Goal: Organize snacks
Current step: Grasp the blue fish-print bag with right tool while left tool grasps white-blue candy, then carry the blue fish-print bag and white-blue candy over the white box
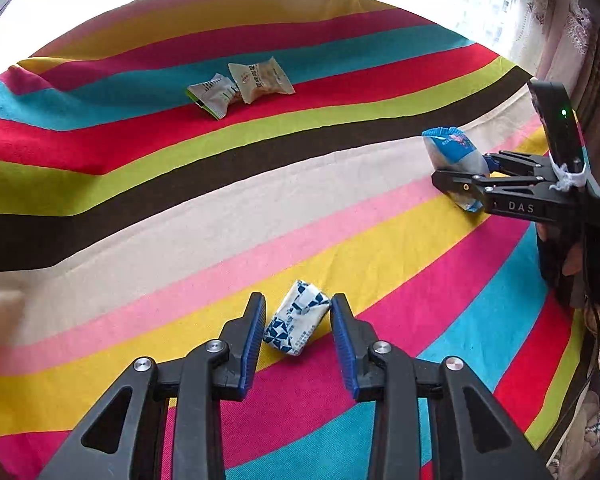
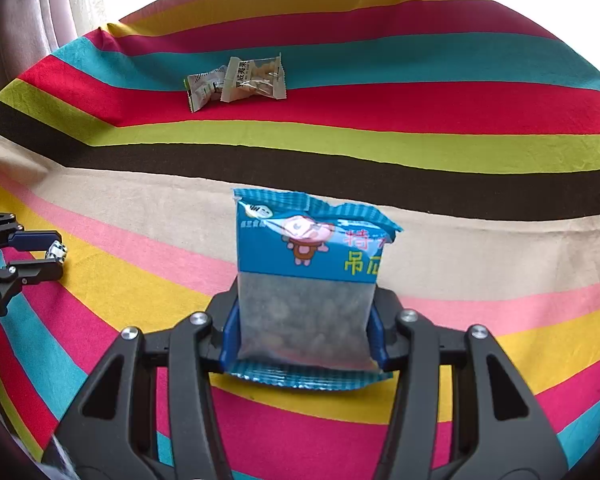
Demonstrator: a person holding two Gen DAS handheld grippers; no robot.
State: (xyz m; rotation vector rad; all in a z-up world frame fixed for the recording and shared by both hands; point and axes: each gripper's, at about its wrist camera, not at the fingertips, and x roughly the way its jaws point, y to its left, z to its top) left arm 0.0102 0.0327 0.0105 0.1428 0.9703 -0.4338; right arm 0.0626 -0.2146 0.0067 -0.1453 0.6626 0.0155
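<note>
On striped cloth (image 1: 260, 184), right tool (image 2: 304, 332) pinching blue packet (image 2: 308, 272), left tool (image 1: 298, 320) spread around half-hidden candy (image 1: 296, 316).

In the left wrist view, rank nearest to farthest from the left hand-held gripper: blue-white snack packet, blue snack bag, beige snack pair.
1. Blue-white snack packet, between the left hand-held gripper's fingers.
2. Blue snack bag, far right, held by the right hand-held gripper.
3. Beige snack pair, far side of the cloth.

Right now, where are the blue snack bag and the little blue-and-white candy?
Blue plastic snack bag (image 2: 306, 280): right wrist view, middle of the bag.
Small blue-and-white wrapped candy (image 1: 296, 318): left wrist view, centre of the wrapper.
</note>
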